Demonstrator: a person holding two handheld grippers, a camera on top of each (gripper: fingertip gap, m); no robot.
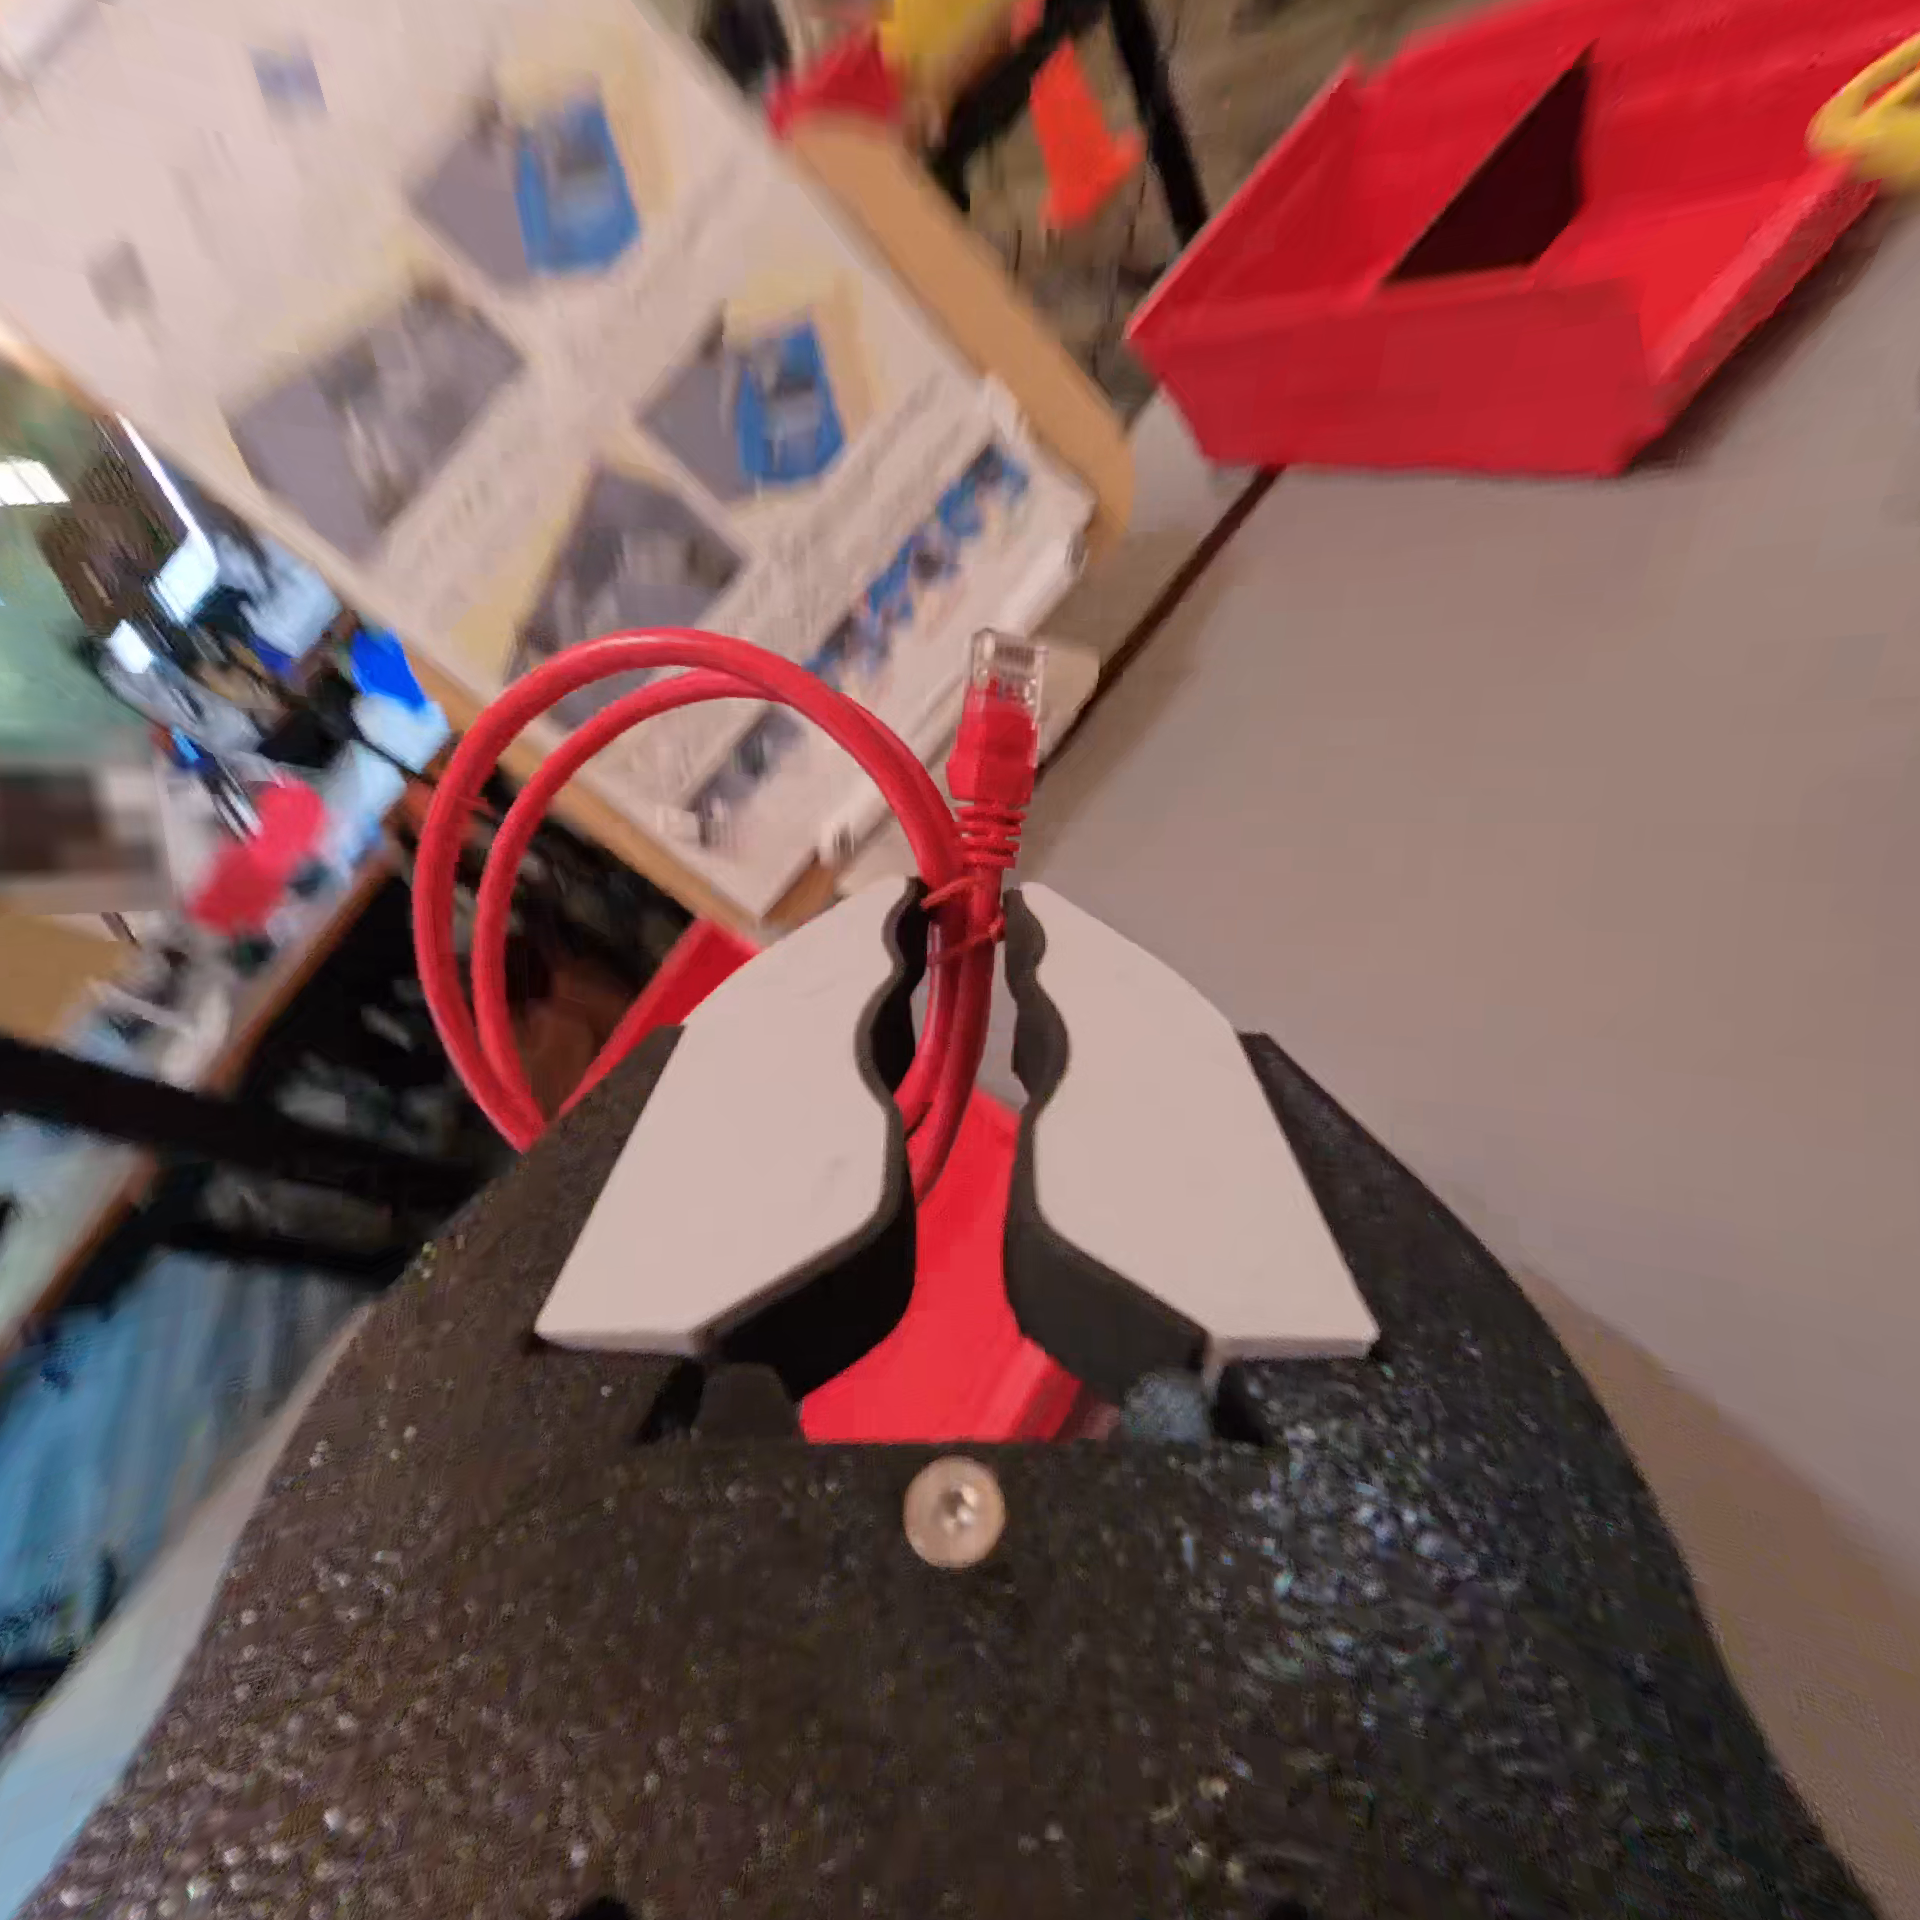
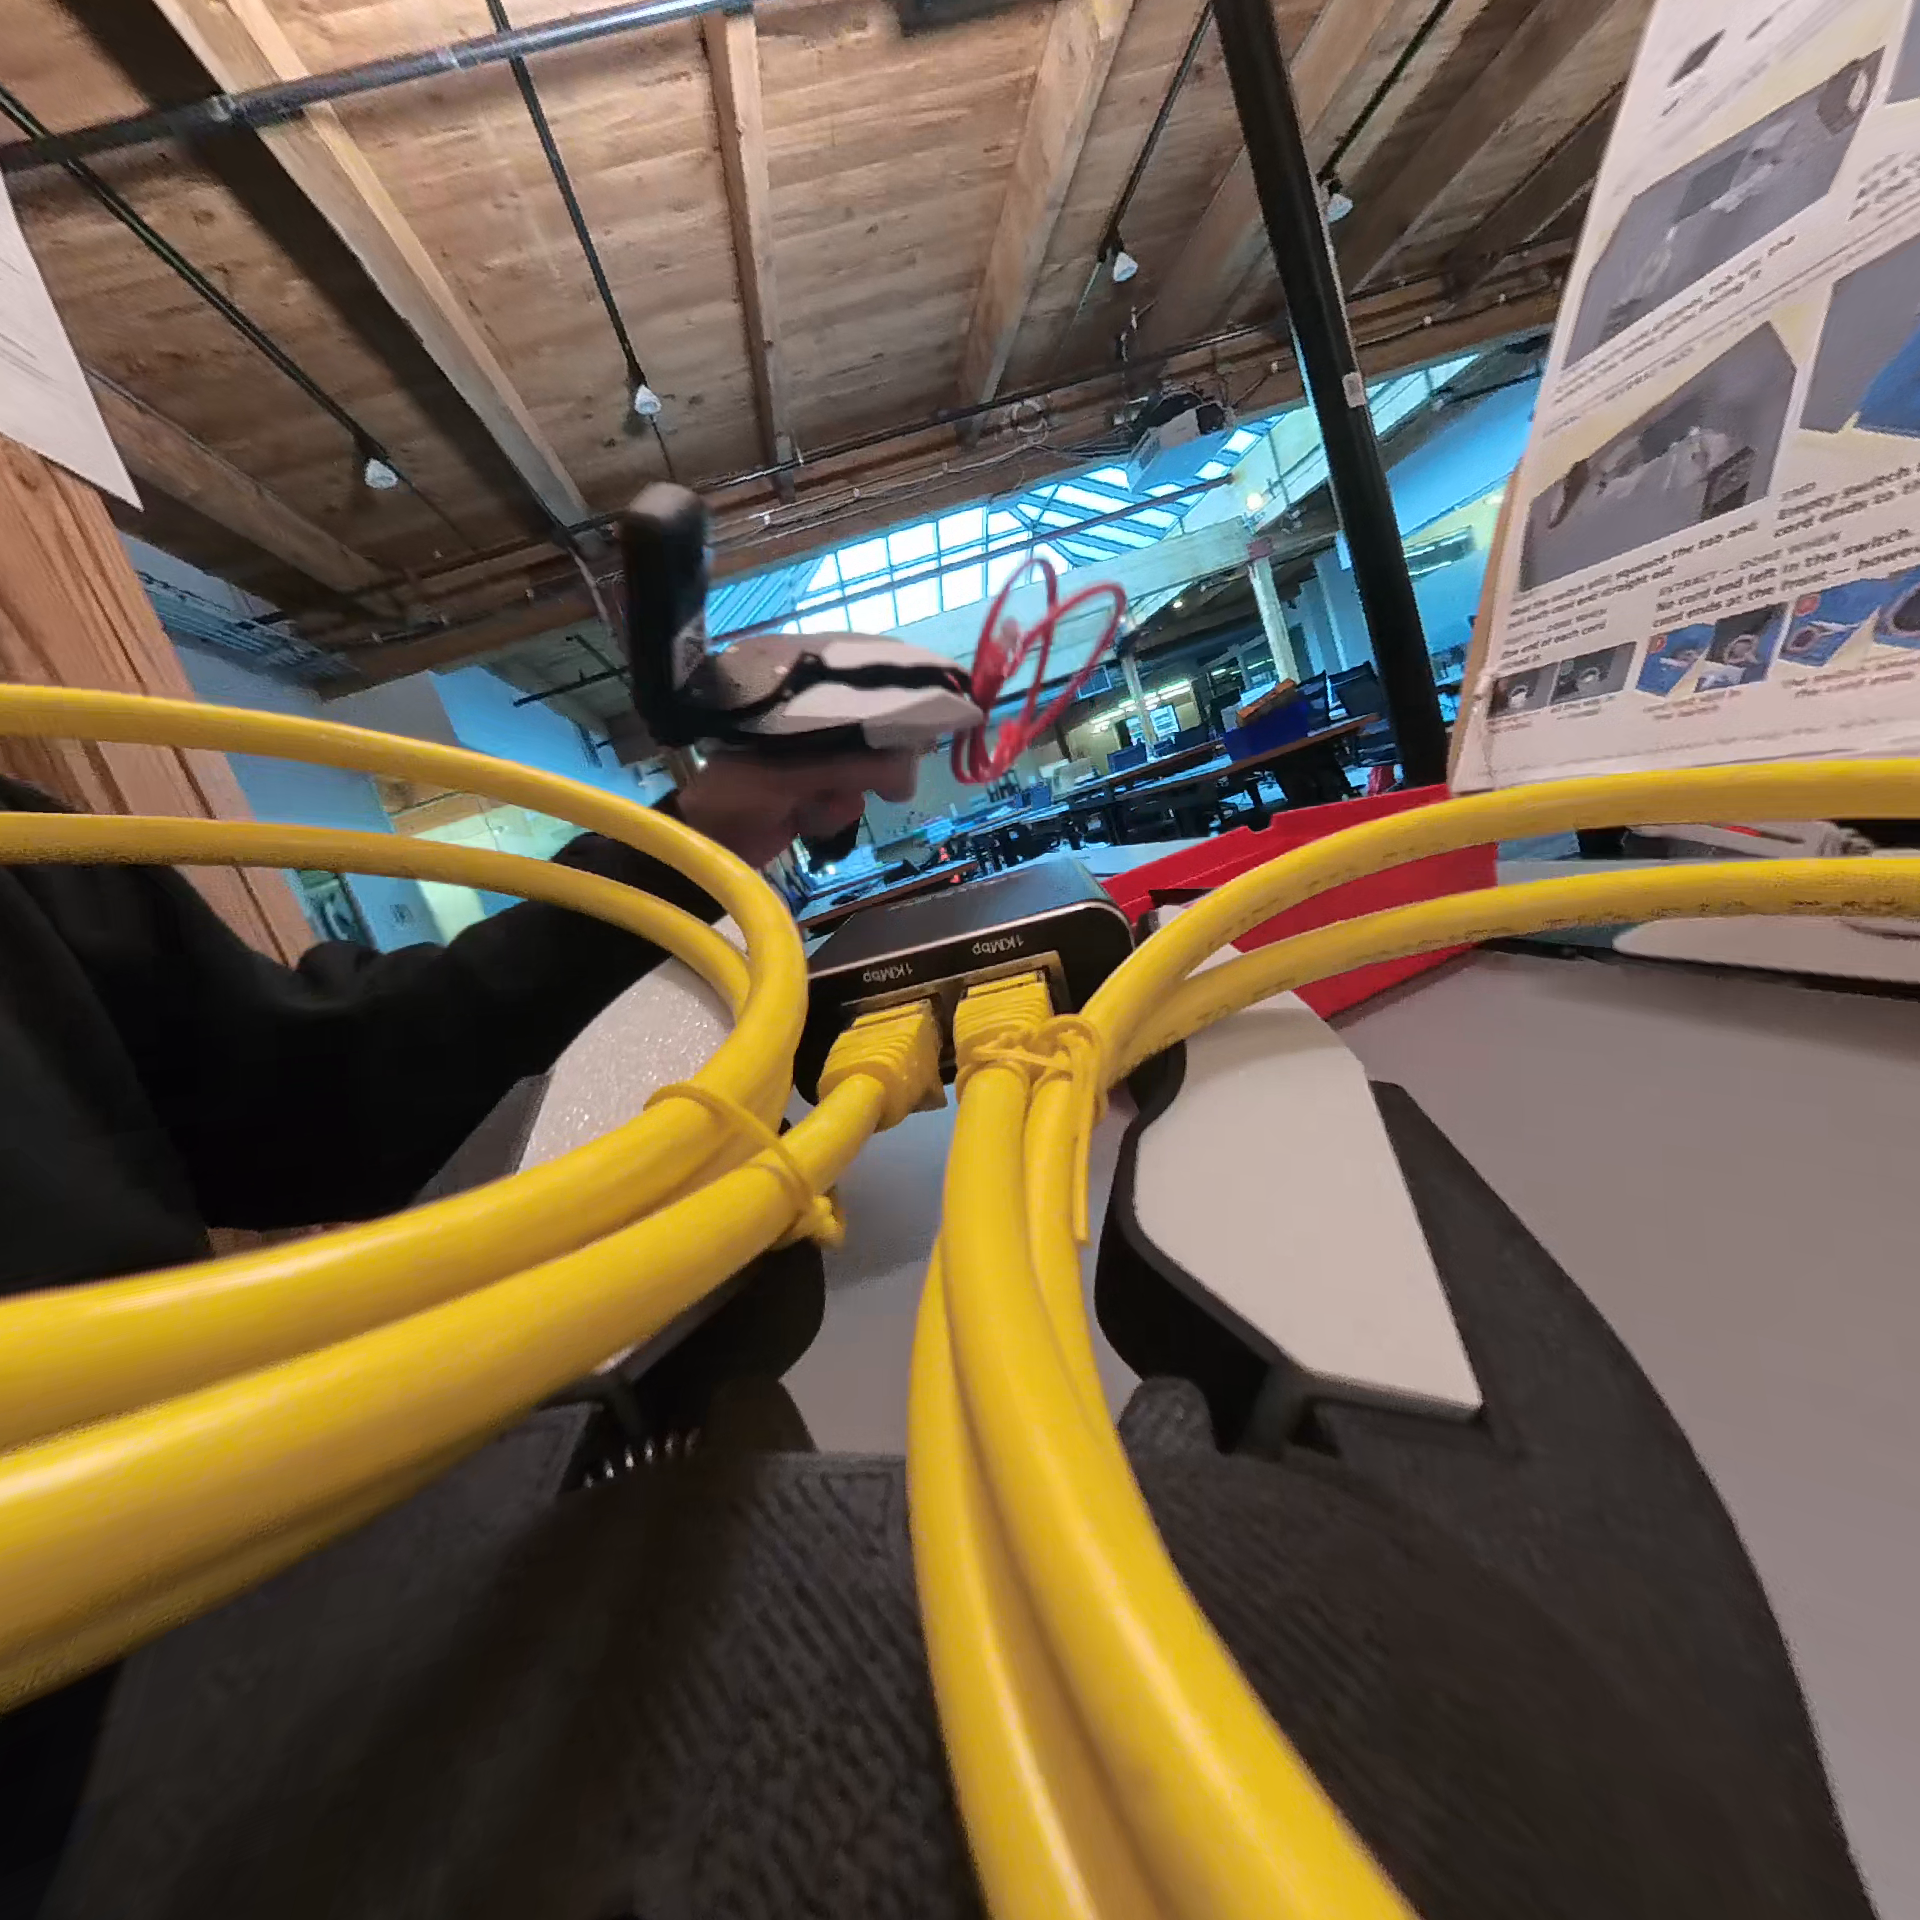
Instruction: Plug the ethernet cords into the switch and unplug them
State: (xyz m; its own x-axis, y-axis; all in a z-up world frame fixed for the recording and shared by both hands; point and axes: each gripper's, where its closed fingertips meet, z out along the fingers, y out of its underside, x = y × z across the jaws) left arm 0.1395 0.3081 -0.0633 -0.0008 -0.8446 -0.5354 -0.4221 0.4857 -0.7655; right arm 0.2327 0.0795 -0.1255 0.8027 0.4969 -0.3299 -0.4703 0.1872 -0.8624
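My left gripper (image 1: 961, 904) is shut on a looped red ethernet cord (image 1: 468, 883), with its clear-tipped plug (image 1: 1003, 707) pointing up past the fingertips, held above the grey table (image 1: 1507, 831). In the right wrist view the left gripper (image 2: 831, 686) hangs in the air with the red cord (image 2: 1029, 665). My right gripper (image 2: 951, 1049) lies low on the table, its jaws on either side of the black switch (image 2: 966, 914). Two yellow cords (image 2: 416, 1247) (image 2: 997, 1455) are plugged into the switch's ports and drape over the right gripper, hiding most of its left finger.
A red bin (image 1: 1455, 343) stands at the back of the table with a yellow cord (image 1: 1870, 125) in it; the bin also shows in the right wrist view (image 2: 1351, 883). A picture board (image 1: 623, 364) (image 2: 1714, 416) leans beside it. A person's dark sleeve (image 2: 208, 1039) is at left. About 25 cm separates my left fingertips from my right.
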